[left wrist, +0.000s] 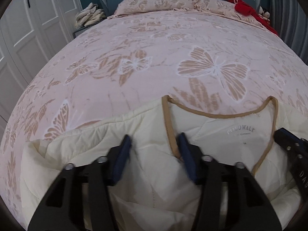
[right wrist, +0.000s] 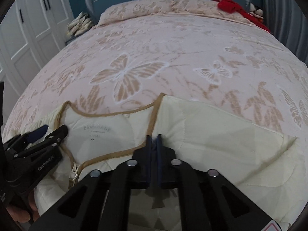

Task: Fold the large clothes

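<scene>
A cream quilted jacket [left wrist: 154, 165] with tan collar trim lies at the near edge of the butterfly-print bedspread [left wrist: 154, 57]. The left gripper [left wrist: 154, 144] hovers over it, jaws spread; the right gripper [right wrist: 153, 142] pinches the jacket's front edge beside the collar. Bare bedspread stretches toward the pillows [right wrist: 138, 7].

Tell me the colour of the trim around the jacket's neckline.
Tan trim on a cream jacket, clearest in the left wrist view.

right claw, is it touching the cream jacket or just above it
Touching. In the right wrist view the right claw has its jaws closed together on the cream jacket, pinching fabric beside the tan neckline trim.
</scene>
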`<state>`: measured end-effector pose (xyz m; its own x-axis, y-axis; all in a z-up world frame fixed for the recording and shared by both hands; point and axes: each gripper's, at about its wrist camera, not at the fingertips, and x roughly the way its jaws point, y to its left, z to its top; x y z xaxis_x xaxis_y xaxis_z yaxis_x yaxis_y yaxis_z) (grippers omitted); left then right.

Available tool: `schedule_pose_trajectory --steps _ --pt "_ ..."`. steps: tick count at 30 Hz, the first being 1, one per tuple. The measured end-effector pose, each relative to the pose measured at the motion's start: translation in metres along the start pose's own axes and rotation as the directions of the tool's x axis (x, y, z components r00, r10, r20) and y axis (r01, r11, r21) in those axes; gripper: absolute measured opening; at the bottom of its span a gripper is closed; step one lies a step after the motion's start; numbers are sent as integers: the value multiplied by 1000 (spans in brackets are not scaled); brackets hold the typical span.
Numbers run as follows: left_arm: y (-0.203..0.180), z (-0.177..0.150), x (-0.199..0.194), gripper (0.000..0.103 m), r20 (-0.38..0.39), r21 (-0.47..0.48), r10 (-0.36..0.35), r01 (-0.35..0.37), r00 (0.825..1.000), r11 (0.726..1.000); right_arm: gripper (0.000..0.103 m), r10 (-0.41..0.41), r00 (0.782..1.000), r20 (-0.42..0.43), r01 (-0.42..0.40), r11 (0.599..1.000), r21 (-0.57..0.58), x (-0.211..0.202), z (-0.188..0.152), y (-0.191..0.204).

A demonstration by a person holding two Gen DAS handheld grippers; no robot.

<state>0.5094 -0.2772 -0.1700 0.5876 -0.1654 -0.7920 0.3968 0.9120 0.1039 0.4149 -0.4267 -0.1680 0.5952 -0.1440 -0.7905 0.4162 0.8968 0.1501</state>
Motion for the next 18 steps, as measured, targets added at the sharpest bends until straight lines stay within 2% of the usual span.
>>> schedule_pose_trajectory --steps 3,9,18 --pt "5 -1 3 43 1 -19 -18 18 1000 1000 2 -1 1000 -8 1 1000 0 3 -1 -2" --pt "-6 -3 7 43 28 28 35 -35 999 999 6 -103 995 3 103 986 -128 11 -5 22" --pt "-12 -2 12 41 50 49 57 -59 997 997 7 -137 991 5 136 977 -164 22 -4 29"
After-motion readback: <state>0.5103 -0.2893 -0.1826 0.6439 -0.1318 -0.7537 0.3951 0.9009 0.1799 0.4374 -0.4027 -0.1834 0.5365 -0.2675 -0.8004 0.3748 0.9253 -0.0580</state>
